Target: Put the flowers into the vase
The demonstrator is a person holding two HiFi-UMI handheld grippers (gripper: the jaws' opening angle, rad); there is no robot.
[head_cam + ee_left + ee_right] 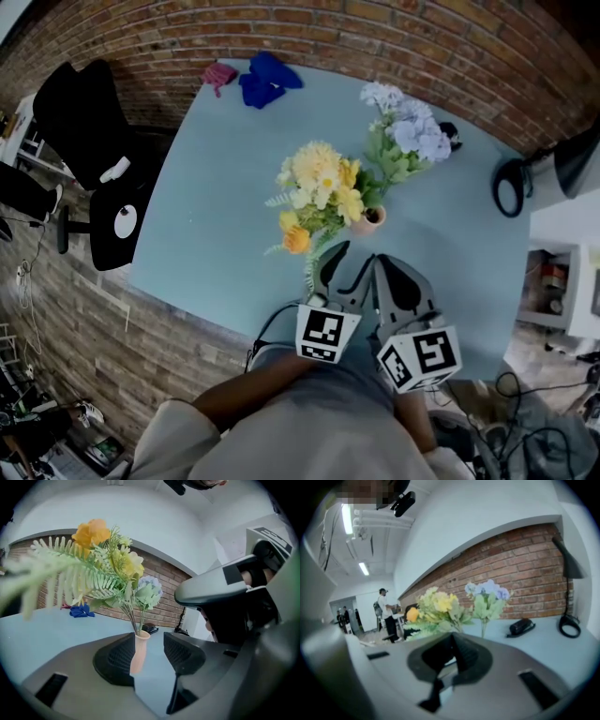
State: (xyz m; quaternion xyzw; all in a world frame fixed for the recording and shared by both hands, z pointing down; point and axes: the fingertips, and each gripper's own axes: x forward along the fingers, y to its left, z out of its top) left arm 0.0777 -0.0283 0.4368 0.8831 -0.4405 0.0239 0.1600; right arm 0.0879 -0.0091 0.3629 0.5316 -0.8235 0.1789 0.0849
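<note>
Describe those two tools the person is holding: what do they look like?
The left hand-held gripper and right hand-held gripper are smooth grey plastic, each with two black ribbed pads and a white cube printed with black square markers. The person wears a pale sleeve.

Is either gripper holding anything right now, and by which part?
Nothing is held. The left gripper's jaws stand apart, the vase showing between them but not clamped; the right gripper's jaws are together and empty.
</note>
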